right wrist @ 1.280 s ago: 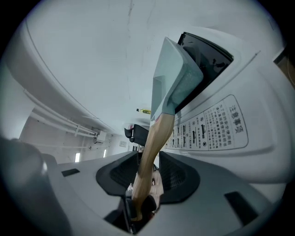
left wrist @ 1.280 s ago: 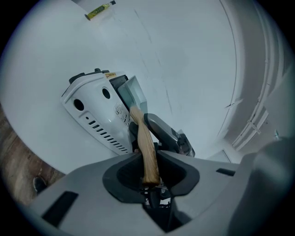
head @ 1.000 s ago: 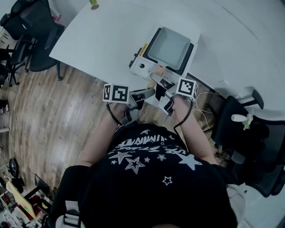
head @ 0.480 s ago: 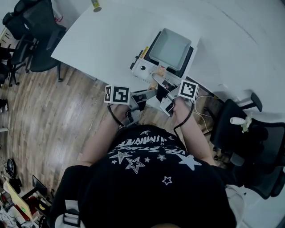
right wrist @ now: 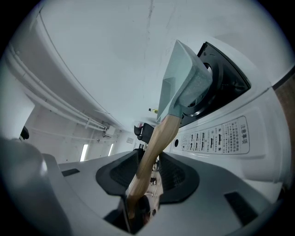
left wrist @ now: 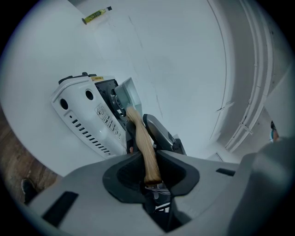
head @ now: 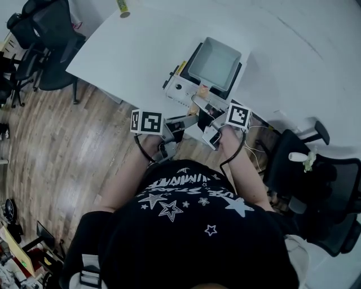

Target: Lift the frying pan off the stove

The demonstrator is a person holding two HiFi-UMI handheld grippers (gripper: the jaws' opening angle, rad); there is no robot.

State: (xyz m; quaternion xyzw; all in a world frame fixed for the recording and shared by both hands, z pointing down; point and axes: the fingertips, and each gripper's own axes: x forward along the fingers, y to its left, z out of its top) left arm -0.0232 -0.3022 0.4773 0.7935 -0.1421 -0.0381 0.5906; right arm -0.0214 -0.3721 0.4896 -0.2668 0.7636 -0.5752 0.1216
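A square grey-green frying pan (head: pixel 215 63) hangs just over the white portable stove (head: pixel 179 88) near the table's front edge. Its wooden handle (head: pixel 201 102) points toward me. My left gripper (head: pixel 189 119) is shut on the handle's (left wrist: pixel 145 150) near end; the left gripper view shows the pan (left wrist: pixel 127 94) and stove (left wrist: pixel 82 118) beyond. My right gripper (head: pixel 207 114) is shut on the same handle (right wrist: pixel 155 140) from the other side. In the right gripper view the pan (right wrist: pixel 182 87) tilts above the dark burner of the stove (right wrist: pixel 225 131). Each gripper (left wrist: pixel 150 160) (right wrist: pixel 146 167) shows the handle between its jaws.
The stove stands on a white table (head: pixel 141 45); a small yellow-green tube (head: pixel 122 8) lies at its far edge. Black office chairs stand at the left (head: pixel 39 39) and right (head: pixel 316 175). Wooden floor lies below on the left. A cable trails right of the stove.
Both grippers and the pan have risen together; the pan now sits higher above the stove and looks larger in the head view.
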